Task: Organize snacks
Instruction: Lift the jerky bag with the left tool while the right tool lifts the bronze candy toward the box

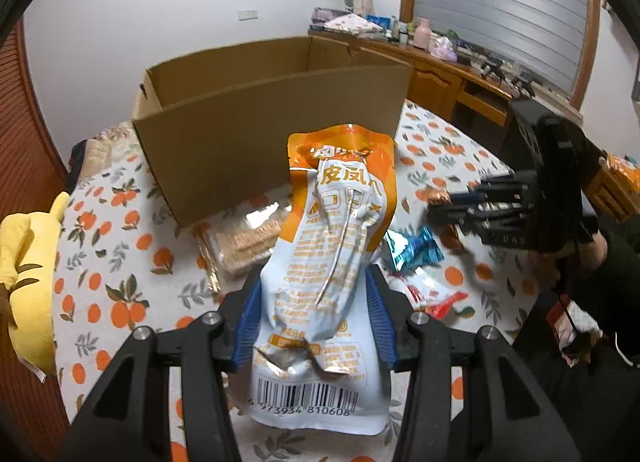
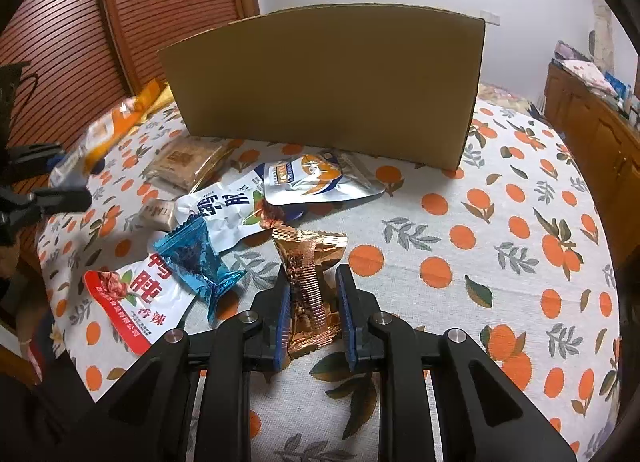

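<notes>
Snacks are in both tools at once. An orange-and-white pouch [image 1: 332,262] stands upright between the blue pads of the left tool [image 1: 316,326], which is clamped on its lower half, barcode end toward the camera; a crease runs down its crinkled face. A copper foil packet [image 2: 310,286] sits between the fingers of the right tool [image 2: 314,318], which looks closed on it (it seems to hang just above the surface, though I cannot be sure it is clear).

Risks, as I judge them: the pouch is tall and slack above the grip, so it could fold over or catch on the near wall of the cardboard box [image 1: 264,133] at 12 o'clock instead of clearing the rim. The copper packet is slick and held by its edges, so it could slide out if swung quickly.

From the copper packet, a blue foil packet [image 2: 196,258] lies at 9 o'clock, a red-and-white pouch [image 2: 136,302] beyond it at 8 o'clock, two white-and-blue pouches [image 2: 296,185] toward 11 o'clock, and a clear biscuit pack [image 2: 184,161] near the box. All rest on the orange-print tablecloth [image 2: 500,242] of the surface. A yellow plush toy [image 1: 28,274] sits at 9 o'clock in the left view.
</notes>
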The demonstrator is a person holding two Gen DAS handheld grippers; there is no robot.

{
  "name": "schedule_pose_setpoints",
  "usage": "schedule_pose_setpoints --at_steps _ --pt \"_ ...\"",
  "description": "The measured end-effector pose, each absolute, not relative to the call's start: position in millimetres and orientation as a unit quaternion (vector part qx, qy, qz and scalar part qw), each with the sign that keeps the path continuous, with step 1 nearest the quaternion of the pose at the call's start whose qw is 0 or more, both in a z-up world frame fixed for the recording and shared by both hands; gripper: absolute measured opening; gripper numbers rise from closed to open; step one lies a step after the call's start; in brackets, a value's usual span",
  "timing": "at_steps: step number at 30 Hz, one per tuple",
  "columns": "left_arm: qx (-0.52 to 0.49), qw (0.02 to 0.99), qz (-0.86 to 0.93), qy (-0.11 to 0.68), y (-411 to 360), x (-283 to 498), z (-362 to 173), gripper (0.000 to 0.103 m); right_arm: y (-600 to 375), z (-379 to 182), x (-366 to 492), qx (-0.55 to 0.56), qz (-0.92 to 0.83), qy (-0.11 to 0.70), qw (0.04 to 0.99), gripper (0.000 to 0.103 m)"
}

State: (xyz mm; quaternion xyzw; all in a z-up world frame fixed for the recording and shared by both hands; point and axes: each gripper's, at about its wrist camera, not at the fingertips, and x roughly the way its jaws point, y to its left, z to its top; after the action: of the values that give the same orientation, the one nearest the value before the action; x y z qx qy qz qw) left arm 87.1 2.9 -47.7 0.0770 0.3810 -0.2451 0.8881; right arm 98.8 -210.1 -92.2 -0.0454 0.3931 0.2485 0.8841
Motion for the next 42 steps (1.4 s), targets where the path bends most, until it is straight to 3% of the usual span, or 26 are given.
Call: schedule_pose_setpoints --at_steps 17,32,42 --pt "0.069 0.904 -0.243 0.346 -11 103 -20 0.047 -212 -80 97 -0.055 0.236 0.382 0.892 0.020" --pt "0.079 0.915 -0.231 0.322 -23 141 16 0.047 -200 -1 117 -0.057 0.250 0.314 0.914 0.020" --pt "0.075 0.919 -0.219 0.318 -21 166 29 0.048 -189 22 136 -0.058 0.253 0.301 0.918 0.020"
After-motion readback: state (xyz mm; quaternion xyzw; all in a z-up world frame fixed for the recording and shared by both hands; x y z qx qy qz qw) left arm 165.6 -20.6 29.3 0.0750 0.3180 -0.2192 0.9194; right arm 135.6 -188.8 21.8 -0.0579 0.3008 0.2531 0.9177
